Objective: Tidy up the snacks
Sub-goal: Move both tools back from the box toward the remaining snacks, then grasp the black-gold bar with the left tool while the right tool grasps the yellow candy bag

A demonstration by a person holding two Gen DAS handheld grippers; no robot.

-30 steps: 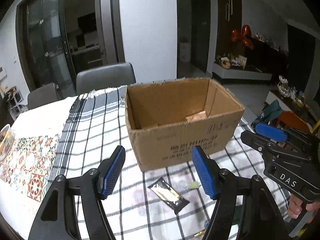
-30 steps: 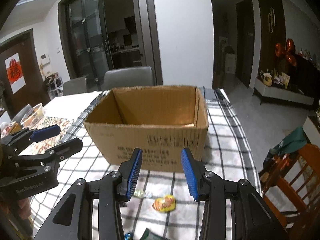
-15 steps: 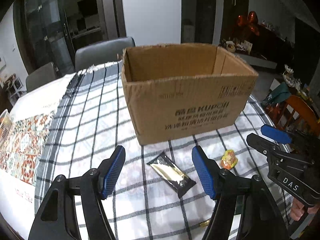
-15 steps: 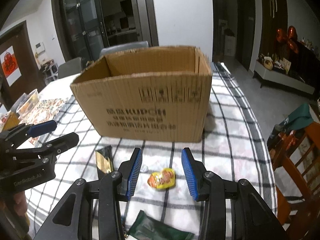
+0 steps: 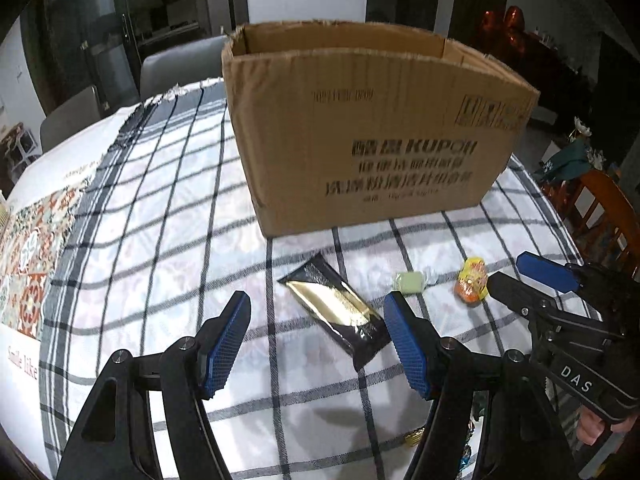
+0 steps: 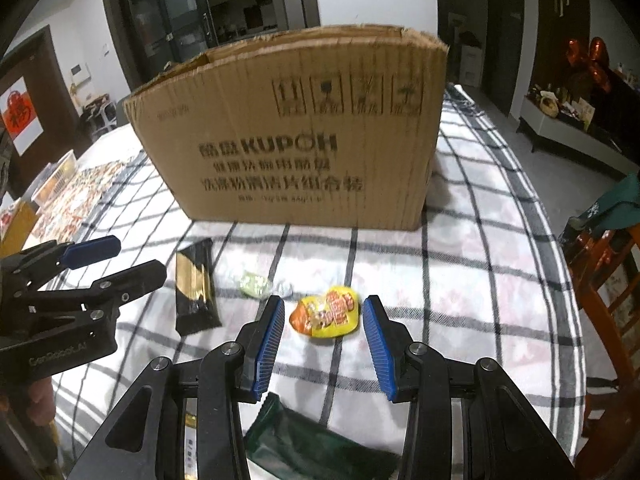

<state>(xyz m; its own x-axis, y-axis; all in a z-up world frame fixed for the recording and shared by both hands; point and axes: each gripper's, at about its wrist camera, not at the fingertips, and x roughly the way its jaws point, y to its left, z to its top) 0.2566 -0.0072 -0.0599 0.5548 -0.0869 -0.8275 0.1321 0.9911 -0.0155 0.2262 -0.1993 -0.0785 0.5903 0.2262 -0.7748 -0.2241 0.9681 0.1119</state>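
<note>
An open cardboard box (image 5: 372,136) stands on the checked tablecloth (image 5: 152,240); it also shows in the right wrist view (image 6: 304,132). In front of it lie a black and gold snack bar (image 5: 336,308), a small pale green candy (image 5: 408,282) and a yellow and orange snack packet (image 5: 472,280). My left gripper (image 5: 318,344) is open, low over the cloth, with the bar between its fingers. My right gripper (image 6: 326,344) is open around the yellow packet (image 6: 326,312). The bar (image 6: 196,284) and green candy (image 6: 254,282) lie to its left.
A dark green packet (image 6: 316,444) lies under the right gripper. A patterned mat (image 5: 28,248) covers the table's left part. Grey chairs (image 5: 176,64) stand behind the table, a wooden chair (image 6: 608,280) at its right edge.
Both grippers have dropped lower and closer to the table. The bar now lies between the left fingers and the yellow packet between the right fingers. The box looms higher.
</note>
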